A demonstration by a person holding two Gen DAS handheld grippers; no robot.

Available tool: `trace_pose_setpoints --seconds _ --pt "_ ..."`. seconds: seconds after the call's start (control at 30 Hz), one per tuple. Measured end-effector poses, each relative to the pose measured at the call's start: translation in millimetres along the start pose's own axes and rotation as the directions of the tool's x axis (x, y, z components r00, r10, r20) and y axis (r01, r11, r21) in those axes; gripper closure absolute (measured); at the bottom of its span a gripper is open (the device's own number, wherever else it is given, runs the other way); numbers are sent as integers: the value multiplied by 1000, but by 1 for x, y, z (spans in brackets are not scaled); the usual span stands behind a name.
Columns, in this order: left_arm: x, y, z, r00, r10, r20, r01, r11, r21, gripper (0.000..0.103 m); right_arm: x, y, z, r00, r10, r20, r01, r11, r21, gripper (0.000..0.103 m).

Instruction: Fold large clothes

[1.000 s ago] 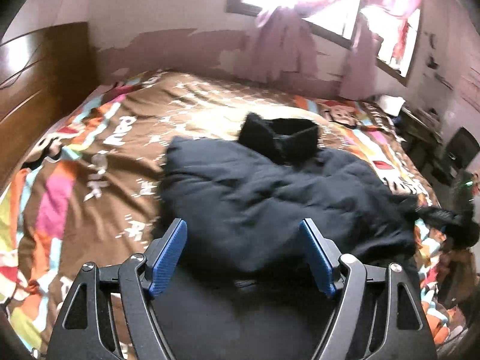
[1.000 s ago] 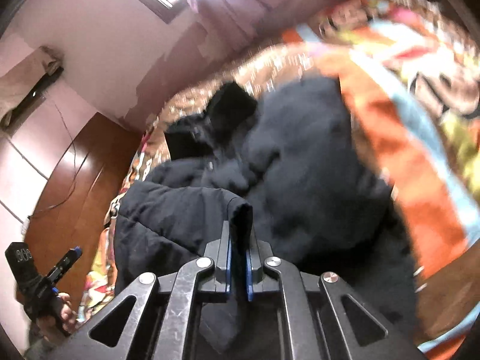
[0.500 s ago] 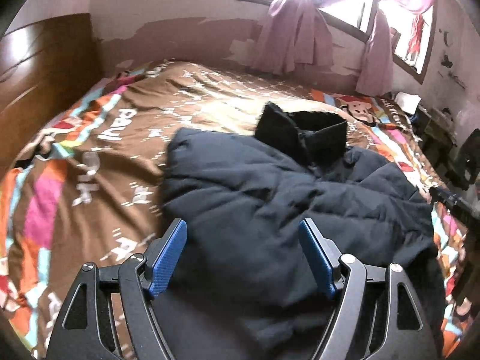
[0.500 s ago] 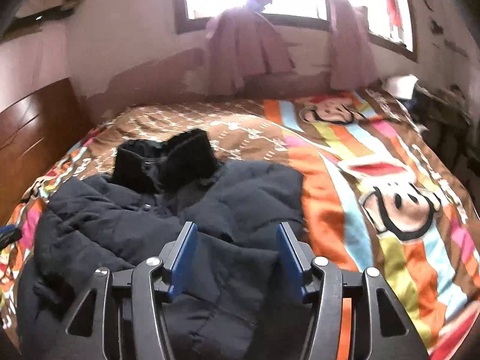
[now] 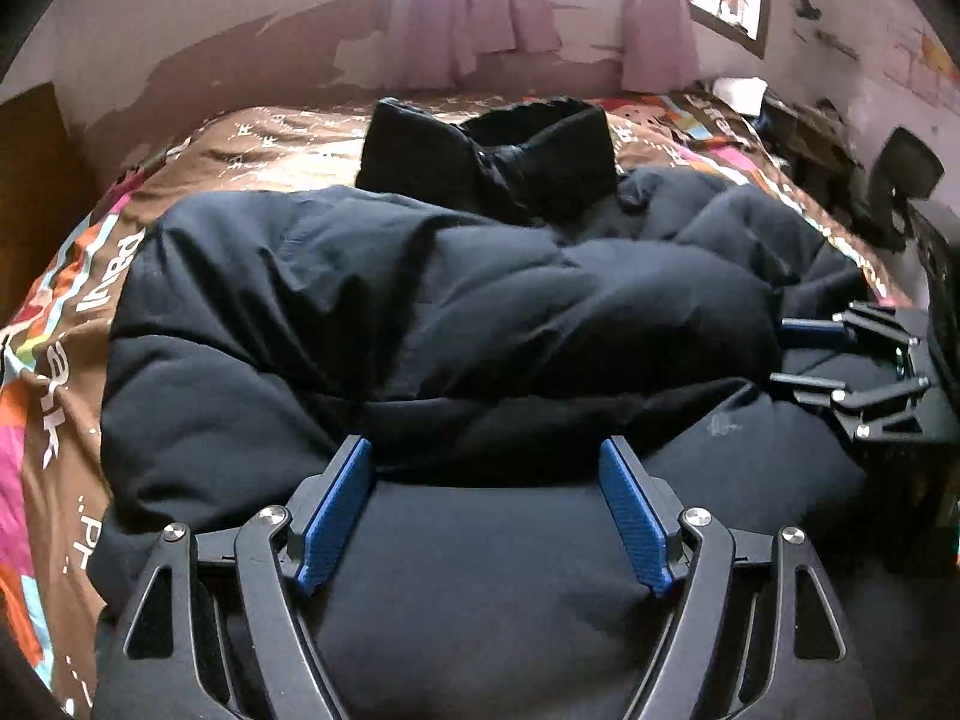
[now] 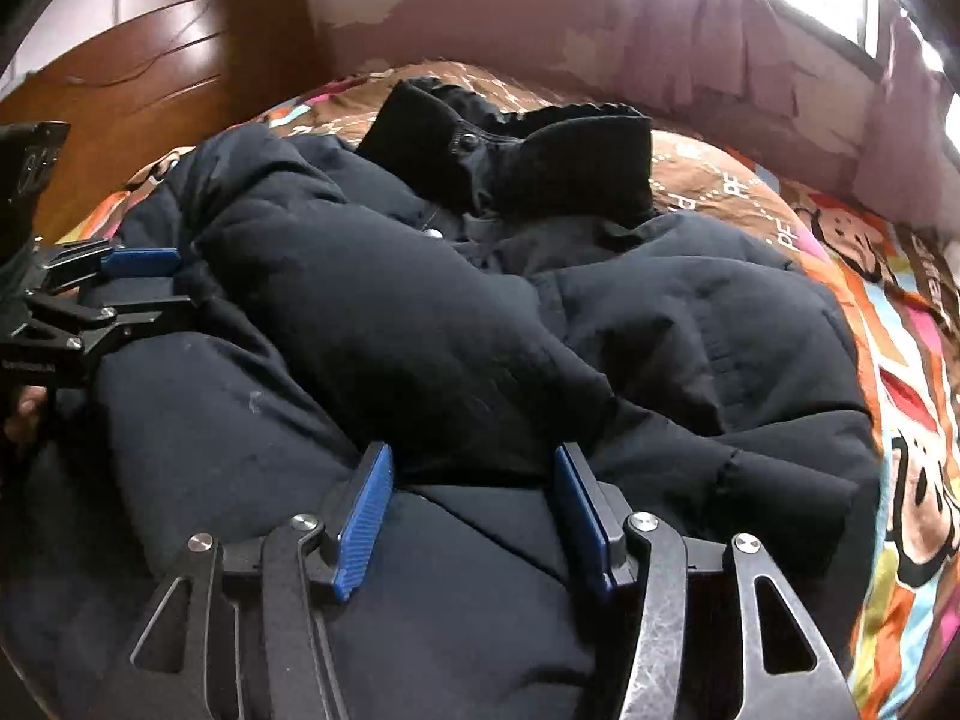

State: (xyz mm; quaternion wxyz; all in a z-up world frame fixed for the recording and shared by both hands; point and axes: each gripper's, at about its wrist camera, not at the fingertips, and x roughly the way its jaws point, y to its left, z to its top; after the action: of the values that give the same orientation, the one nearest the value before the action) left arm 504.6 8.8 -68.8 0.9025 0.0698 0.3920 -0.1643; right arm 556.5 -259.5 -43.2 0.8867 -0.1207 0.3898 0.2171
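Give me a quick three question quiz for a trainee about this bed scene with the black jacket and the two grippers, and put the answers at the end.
1. True or false: the black jacket lies on a patterned bedspread.
2. Multiple choice: the jacket's collar is at which end of the jacket, seen from the grippers? A) the near end B) the far end C) tucked out of sight
3. Short answer: are the left gripper and the right gripper clamped on fabric?

Key
1. True.
2. B.
3. No. Both sets of fingers stand apart over the jacket; the right has just opened.
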Motion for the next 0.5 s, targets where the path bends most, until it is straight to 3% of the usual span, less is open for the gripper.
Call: trace_pose_setpoints --seconds 0.27,0.5 --pt "17 1 -6 999 9 -33 -8 1000 25 31 5 0 -19 999 4 50 -4 1000 12 50" --pt "20 -1 -12 1000 30 -5 -30 999 43 31 8 4 -22 996 -40 79 41 999 -2 51"
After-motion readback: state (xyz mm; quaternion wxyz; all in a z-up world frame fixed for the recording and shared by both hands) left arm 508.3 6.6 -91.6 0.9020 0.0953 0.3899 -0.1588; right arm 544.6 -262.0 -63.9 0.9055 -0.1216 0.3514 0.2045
